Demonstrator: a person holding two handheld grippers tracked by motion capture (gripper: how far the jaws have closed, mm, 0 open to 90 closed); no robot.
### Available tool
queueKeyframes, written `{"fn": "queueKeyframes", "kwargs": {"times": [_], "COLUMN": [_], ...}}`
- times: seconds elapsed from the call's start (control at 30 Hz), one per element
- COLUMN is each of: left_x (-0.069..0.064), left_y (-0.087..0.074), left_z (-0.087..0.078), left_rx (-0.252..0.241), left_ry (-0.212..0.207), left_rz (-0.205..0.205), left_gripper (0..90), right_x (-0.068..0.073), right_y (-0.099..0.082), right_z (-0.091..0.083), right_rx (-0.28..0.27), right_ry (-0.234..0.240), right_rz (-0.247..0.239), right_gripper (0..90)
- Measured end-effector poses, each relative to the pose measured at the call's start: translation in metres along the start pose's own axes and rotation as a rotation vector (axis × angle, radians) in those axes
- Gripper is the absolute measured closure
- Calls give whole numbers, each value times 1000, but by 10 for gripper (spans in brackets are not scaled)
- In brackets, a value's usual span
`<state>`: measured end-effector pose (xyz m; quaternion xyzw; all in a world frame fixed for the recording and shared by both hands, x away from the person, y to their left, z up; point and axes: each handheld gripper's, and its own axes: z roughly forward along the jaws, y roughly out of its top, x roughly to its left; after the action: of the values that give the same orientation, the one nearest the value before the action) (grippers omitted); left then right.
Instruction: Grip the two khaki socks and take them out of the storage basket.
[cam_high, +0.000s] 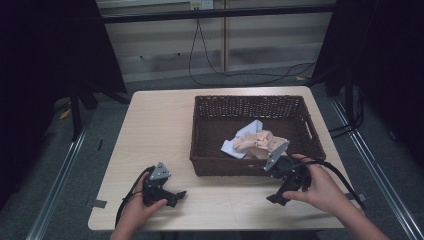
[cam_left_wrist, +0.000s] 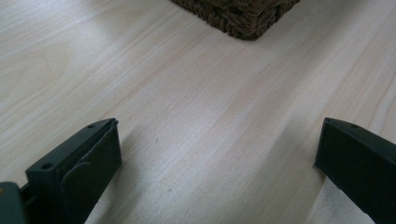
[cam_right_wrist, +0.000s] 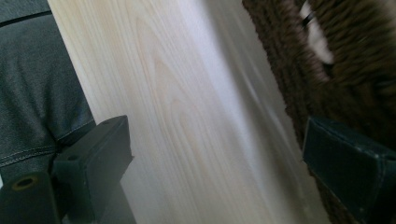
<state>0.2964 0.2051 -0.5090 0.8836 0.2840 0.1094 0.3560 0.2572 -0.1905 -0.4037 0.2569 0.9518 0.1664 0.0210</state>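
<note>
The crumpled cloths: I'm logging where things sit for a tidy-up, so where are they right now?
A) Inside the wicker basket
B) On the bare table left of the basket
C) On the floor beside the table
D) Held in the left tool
A: the high view shows the crumpled cloths lying inside the wicker basket, while both tools sit open with nothing between their jaws.

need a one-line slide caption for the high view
Both hand-held grippers, left and right, open and empty over the wooden table, near a wicker basket holding crumpled cloths.
</note>
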Motion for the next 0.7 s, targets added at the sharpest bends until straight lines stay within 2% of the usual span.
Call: {"fn": "queueKeyframes", "kwargs": {"times": [0.17,0.23,0.53,0.6,0.7], "left_x": [0,0,0,0,0], "left_y": [0,0,0,0,0], "left_z": [0,0,0,0,0], "left_rx": [0,0,0,1,0], "left_ry": [-3,-3,-3,-2,-3], "left_rz": [-1,-2,0,0,-2], "left_gripper": [0,0,0,0,0], "right_x": [-1,-3,-8,-11,-20], "right_y": [13,17,37,42,48], "right_z": [-17,-22,-41,-45,-51], "right_rx": [-12,-9,-1,-3,-19], "right_ry": [-11,-11,-14,-16,-9], "right_rz": [4,-10,-6,-10,12], "right_gripper": [76,76,75,75,74]}}
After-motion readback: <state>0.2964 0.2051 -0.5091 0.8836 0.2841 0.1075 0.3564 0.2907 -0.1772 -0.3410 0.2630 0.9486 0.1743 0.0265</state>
